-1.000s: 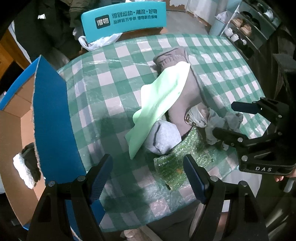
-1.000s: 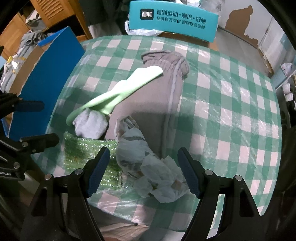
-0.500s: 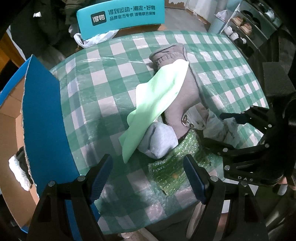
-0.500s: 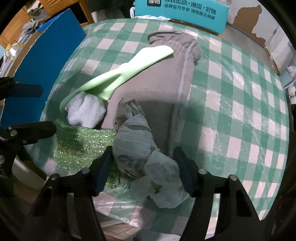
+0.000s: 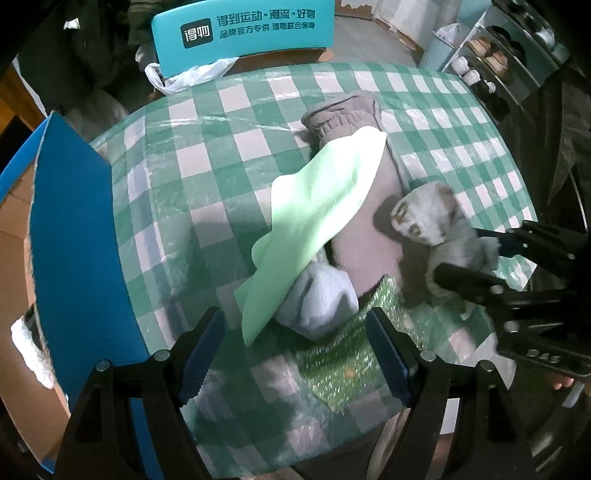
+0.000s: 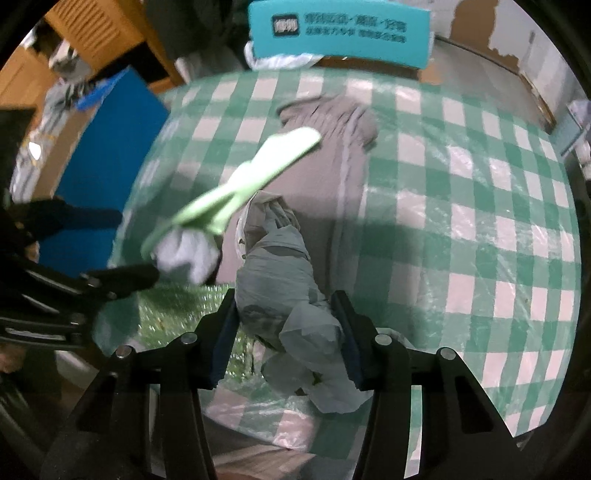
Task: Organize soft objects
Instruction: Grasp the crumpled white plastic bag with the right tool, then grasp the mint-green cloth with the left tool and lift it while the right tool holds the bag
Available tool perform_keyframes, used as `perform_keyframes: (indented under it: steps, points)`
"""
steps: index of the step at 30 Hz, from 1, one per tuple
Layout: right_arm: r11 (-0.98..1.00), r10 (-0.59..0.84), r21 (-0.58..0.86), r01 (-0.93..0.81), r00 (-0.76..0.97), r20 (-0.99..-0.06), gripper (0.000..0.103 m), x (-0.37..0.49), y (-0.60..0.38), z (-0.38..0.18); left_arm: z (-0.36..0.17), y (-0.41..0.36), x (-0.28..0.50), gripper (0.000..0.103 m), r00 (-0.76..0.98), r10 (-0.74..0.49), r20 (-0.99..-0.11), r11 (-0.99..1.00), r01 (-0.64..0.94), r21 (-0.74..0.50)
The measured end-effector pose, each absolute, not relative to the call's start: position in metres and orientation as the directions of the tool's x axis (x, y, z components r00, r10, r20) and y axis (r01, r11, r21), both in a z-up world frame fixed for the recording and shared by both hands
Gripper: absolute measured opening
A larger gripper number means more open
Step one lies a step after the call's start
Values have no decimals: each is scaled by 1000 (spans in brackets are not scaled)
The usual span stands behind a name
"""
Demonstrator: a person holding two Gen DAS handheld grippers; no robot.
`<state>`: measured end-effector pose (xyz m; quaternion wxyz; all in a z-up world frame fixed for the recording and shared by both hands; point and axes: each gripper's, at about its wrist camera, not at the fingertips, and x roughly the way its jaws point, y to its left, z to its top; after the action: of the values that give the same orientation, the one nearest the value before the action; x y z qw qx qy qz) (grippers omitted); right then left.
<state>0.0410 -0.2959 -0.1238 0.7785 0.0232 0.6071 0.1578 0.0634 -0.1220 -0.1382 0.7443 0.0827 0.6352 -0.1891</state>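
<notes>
The right gripper [image 6: 286, 332] is pointed steeply down at the near edge of a round table [image 6: 498, 229] covered in a green-and-white checked cloth. Its jaws are closing, and a crumpled pale grey garment [image 6: 291, 295] is enclosed between them; both pads appear to be touching the fabric, though firm pressure cannot be confirmed. In the left wrist view this garment [image 5: 432, 229] is found at about 3 o'clock, with the right gripper's [image 5: 476, 254] black fingers on either side of it.

The left gripper [image 5: 295, 350] is held with its jaws wide apart and nothing between them. It is positioned above a sheet of green bubble wrap [image 5: 347, 358] and a balled light grey sock [image 5: 317, 302] at about 6 o'clock on the table.

A folded brownish-grey sweater [image 5: 354, 155] is laid from the table centre toward 12 o'clock. A mint green cloth [image 5: 317, 206] is draped diagonally over it, its lower end resting on the sock.

A cardboard box with a blue flap [image 5: 77, 258] is placed just beside the table at 9 o'clock; white and dark soft items [image 5: 29, 343] are seen inside. A teal chair back [image 5: 243, 33] with printed lettering is located at 12 o'clock.
</notes>
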Motion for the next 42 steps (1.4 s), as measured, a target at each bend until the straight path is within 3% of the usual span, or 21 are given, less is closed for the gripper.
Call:
perform_keyframes:
  steps: [25,27,32,34,37,42]
  points:
    - [941,337,336,-54,268,-903,50,69,-334,-122,-183,-145,114,79,64,-178,-982,928,342,-146]
    - [940,340,339,-51,265,-903,50,69,-335,-124,-184,-144,116,71,55,-196,-979,928,333,-167]
    - [939,341,339,-53,259,-904,50,68,-335,-125,-186,-139,119,24,39,-207,-978,926,331,-183]
    - [940,339,337,-53,259,-904,50,68,-334,-125,-185,-137,119,14,43,-209,-977,926,331,-183]
    - [941,338,335,-55,262,-904,50,69,-334,-124,-180,-136,119,8,67,-207,-976,928,331,-174]
    - [943,331,325,-65,272,-904,50,69,-330,-120,-165,-130,117,7,120,-201,-972,933,326,-153]
